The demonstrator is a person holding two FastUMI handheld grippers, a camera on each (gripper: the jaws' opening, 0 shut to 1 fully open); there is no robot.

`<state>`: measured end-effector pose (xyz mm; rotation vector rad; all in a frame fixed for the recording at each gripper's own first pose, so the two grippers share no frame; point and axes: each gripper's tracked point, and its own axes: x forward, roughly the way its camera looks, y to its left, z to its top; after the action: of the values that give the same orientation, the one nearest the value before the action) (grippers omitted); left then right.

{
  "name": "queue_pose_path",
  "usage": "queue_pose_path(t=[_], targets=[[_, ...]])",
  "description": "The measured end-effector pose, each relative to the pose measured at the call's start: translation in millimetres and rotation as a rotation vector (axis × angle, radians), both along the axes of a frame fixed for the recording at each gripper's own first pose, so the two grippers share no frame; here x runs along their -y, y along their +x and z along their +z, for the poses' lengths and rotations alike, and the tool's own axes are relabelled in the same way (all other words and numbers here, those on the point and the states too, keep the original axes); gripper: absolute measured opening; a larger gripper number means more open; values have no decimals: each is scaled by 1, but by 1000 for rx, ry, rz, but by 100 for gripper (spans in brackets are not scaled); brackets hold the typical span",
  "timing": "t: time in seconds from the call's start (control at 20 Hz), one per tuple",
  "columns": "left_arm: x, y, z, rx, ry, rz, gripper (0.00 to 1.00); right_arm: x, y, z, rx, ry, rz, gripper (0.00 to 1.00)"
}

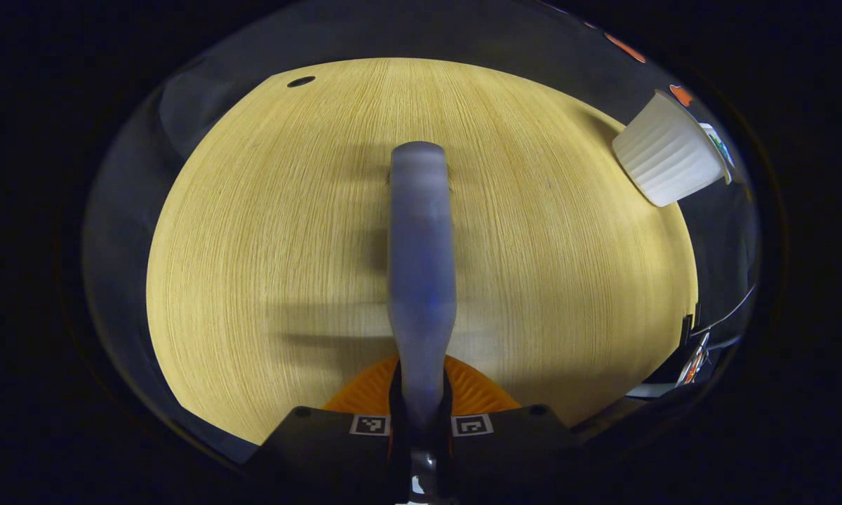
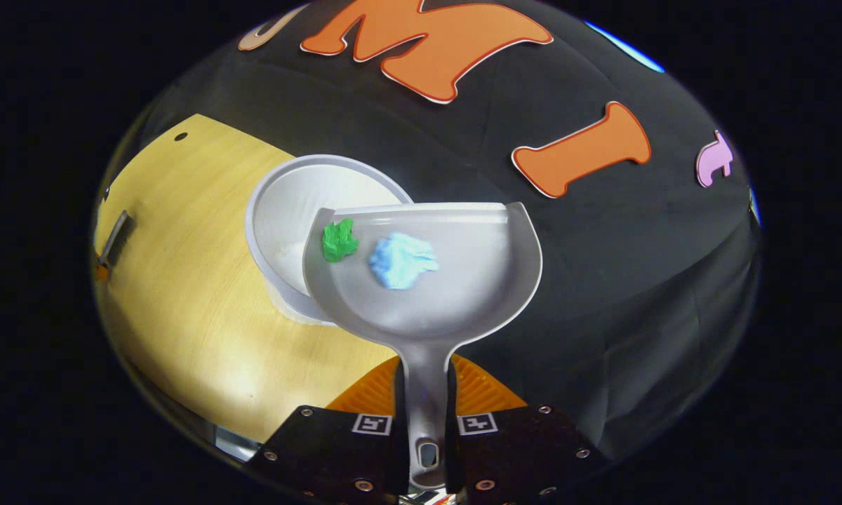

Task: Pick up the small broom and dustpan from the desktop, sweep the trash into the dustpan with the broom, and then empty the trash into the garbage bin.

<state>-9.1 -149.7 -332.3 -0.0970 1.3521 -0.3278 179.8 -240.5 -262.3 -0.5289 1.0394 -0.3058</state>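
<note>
In the left gripper view, the left tongs (image 1: 421, 421) sit at six o'clock, closed narrow on the broom (image 1: 421, 266). Both fingers press the handle's lower end from either side. The handle runs straight up from the tongs toward twelve o'clock and ends in a rounded tip over the middle of the desk (image 1: 266, 231). It looks blurred, and soft shadows of it lie across the wood to its left. The bristle end cannot be made out. At two o'clock, at the desk's far right edge, the white ribbed garbage bin (image 1: 666, 154) appears tilted by the lens, well apart from the broom. A small dark hole (image 1: 300, 81) marks the desk at about eleven o'clock.

In the right gripper view, the right tongs (image 2: 424, 428) at six o'clock clamp the dustpan (image 2: 463, 287) by its stem, one finger on each side. The pan spreads up from the tongs toward twelve o'clock, with its open front edge farthest from them. Inside it lie a green scrap (image 2: 339, 240) near the pan's left wall, at about eleven o'clock from the tongs, and a pale blue scrap (image 2: 401, 260) just to its right, near the pan's middle. The two are close but apart. The pan's left front corner overlaps the mouth of the garbage bin (image 2: 288, 210), which stands on the desk (image 2: 182, 280) behind and left of it. The broom (image 2: 112, 238) shows small at nine o'clock.
</note>
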Motion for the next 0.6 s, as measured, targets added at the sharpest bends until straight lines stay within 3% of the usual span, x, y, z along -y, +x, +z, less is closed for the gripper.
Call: queue_pose_path(t=[0.1,0.25,0.35,0.4,0.45,0.6], targets=[[12,11,3,6,10,1,18,11,3,9,-20,-112,58,15],[32,26,6,4,11,3,18,9,7,14,-38,-183,89,19],[45,38,8,4,16,0,17,9,13,26,-61,-297,148,19],[51,45,9,4,20,-4,17,5,18,32,-66,-338,178,24],[58,52,11,7,27,-9,18,0,17,34,-65,-346,191,19],[76,76,16,18,52,-25,17,8,17,34,-83,-422,241,19]])
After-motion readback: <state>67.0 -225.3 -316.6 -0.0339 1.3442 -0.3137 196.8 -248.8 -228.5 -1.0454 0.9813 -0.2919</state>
